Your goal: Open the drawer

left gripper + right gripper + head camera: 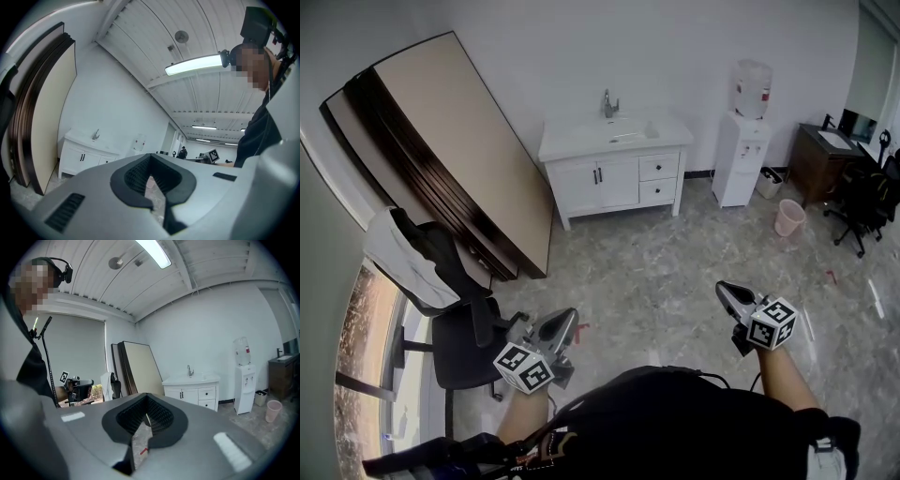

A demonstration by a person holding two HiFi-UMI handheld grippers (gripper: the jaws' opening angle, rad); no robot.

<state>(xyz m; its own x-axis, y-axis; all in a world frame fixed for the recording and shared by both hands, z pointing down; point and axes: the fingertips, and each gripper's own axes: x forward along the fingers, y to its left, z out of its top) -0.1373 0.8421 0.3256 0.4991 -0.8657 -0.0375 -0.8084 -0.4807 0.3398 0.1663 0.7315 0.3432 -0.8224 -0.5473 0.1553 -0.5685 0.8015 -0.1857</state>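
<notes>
A white vanity cabinet [614, 173] with a sink and tap stands against the far wall. It has two doors and, to their right, an upper drawer [659, 167] and a lower drawer [658, 191], both closed. My left gripper [565, 321] and right gripper [725, 289] are held low in front of me, far from the cabinet, with several steps of floor between. Both are shut and hold nothing. The cabinet [84, 157] shows small at the left past the left gripper [150, 169]. Past the right gripper [146, 412], the cabinet [192, 391] and its drawers [206, 393] show ahead.
Large boards [450, 141] lean on the left wall, with a black office chair [459, 337] draped in white cloth in front. Right of the cabinet stand a water dispenser [746, 141] and a pink bin [789, 217]; a dark desk [825, 155] and chair [862, 202] stand further right.
</notes>
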